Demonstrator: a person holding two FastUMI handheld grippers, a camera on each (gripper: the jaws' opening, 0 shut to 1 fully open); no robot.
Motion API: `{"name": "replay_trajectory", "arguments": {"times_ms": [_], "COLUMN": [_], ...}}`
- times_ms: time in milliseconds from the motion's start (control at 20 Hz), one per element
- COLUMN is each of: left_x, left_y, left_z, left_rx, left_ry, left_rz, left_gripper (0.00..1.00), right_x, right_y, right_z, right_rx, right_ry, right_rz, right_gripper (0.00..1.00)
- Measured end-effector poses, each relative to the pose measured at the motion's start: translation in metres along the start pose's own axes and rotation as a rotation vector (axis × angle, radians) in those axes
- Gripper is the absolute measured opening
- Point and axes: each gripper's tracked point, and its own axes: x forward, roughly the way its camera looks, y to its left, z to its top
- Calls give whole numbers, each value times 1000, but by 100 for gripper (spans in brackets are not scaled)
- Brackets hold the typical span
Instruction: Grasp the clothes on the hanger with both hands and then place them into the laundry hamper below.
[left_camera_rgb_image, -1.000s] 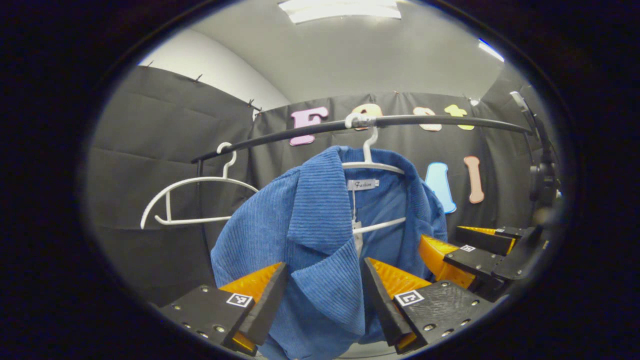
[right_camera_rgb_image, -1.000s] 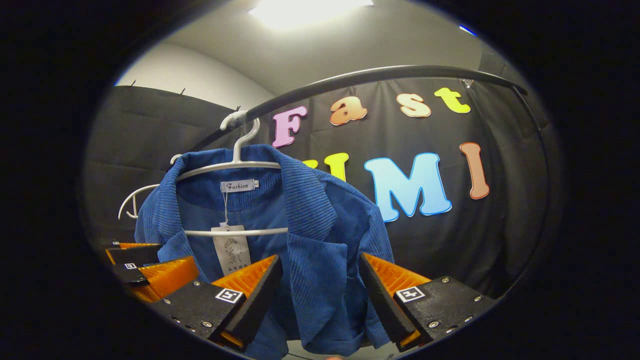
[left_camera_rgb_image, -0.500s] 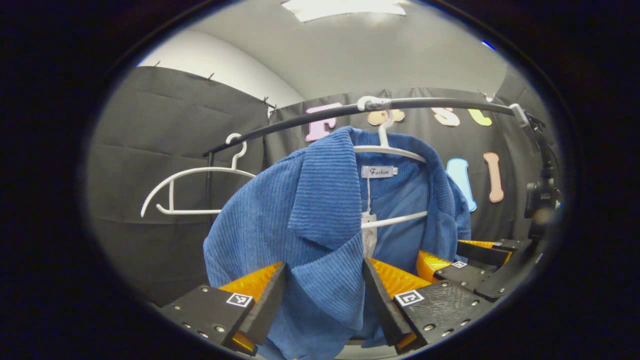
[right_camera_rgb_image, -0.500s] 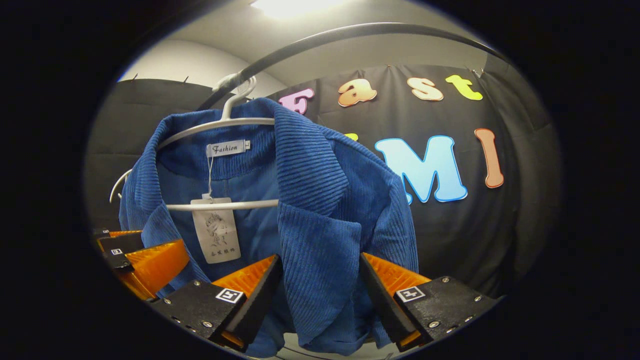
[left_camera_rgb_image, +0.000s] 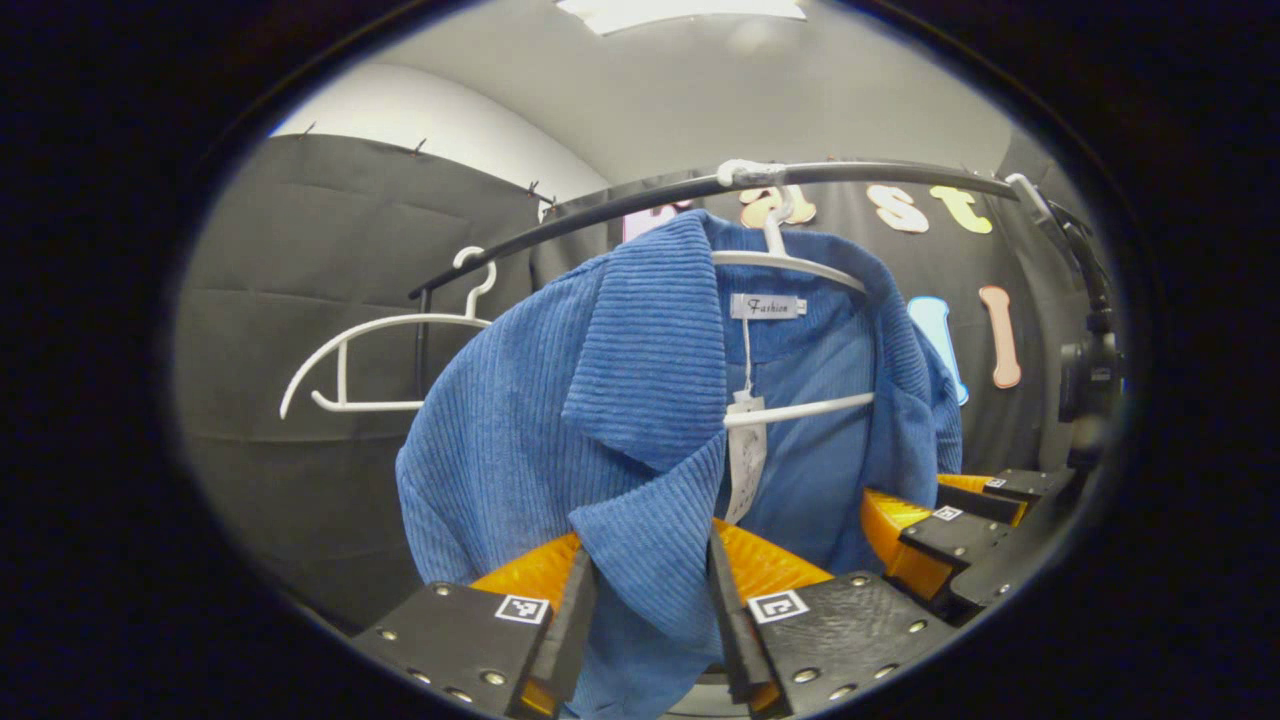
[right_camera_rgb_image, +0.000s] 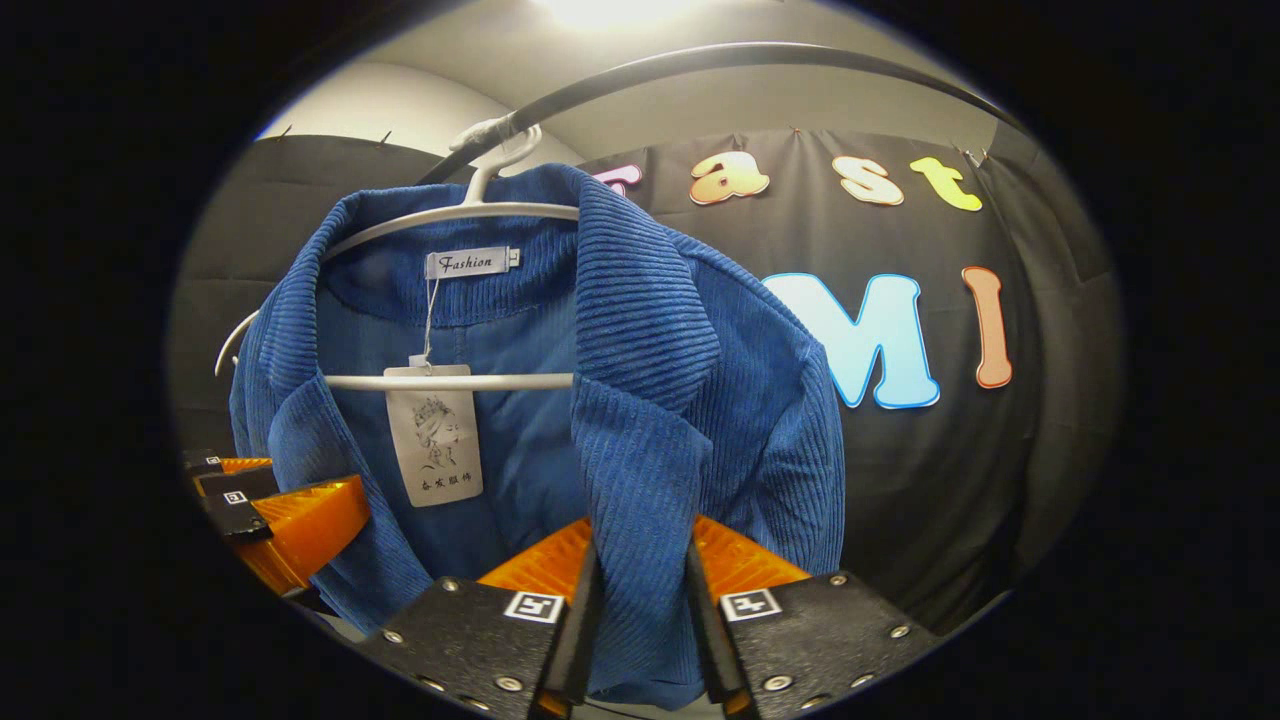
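A blue corduroy jacket (left_camera_rgb_image: 520, 420) (right_camera_rgb_image: 720, 400) hangs on a white hanger (left_camera_rgb_image: 790, 262) (right_camera_rgb_image: 450, 216) from a black rail (left_camera_rgb_image: 600, 205) (right_camera_rgb_image: 700, 60). In the left gripper view my left gripper (left_camera_rgb_image: 650, 610) is shut on the jacket's left lapel, both fingers pressing the cloth. My right gripper (right_camera_rgb_image: 640, 610) in the right gripper view is shut on the other front panel. Each view catches the other gripper: the right gripper (left_camera_rgb_image: 950, 530) low at the right, the left gripper (right_camera_rgb_image: 280, 520) low at the left. A paper tag (right_camera_rgb_image: 433, 435) dangles inside the collar.
An empty white hanger (left_camera_rgb_image: 370, 360) hangs on the rail to the left of the jacket. A black stand with a mounted device (left_camera_rgb_image: 1085, 370) rises at the rail's right end. Black cloth walls close the booth behind.
Both grippers have moved closer to the jacket and their fingers have closed from open onto its front panels.
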Motion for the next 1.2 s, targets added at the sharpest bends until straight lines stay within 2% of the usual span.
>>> {"name": "replay_trajectory", "arguments": {"times_ms": [50,100,150,200,250,350,600,650,700,750,800,850,900,1200], "left_x": [2,1,3,5,9,3,-17,-24,-30,-35,-39,-44,-48,-58], "left_y": [-1,0,3,-6,-2,2,2,5,10,13,16,21,27,54], "left_z": [-3,-2,-4,-5,-12,3,26,34,40,47,55,63,71,101], "left_rx": [-13,-22,-33,-54,-53,-46,-13,-14,-17,-25,-29,-30,-28,-44], "left_ry": [10,12,18,27,28,-1,-59,-72,-84,-99,-112,-126,-143,-168], "left_rz": [-10,-22,-15,-66,-57,-54,-96,-98,-98,-100,-102,-102,-101,-88], "left_gripper": [55,56,42,27,13,3,6,1,1,6,1,1,6,6], "right_x": [2,1,1,0,-1,-4,-19,-23,-27,-29,-31,-33,-36,-37], "right_y": [0,-2,-2,0,2,-2,-17,-19,-22,-25,-28,-32,-35,-54], "right_z": [2,4,6,9,11,20,46,53,62,69,75,82,89,119], "right_rx": [-6,-16,-25,-31,-39,-58,-47,-34,-19,-7,-2,0,2,-7], "right_ry": [-4,-13,-25,-36,-50,-84,-188,-212,-233,-249,-261,-273,-286,-343], "right_rz": [-6,-19,-26,-18,-17,-33,-96,-107,-117,-126,-134,-143,-152,-195], "right_gripper": [36,25,14,8,7,6,6,6,5,4,5,5,5,5]}}
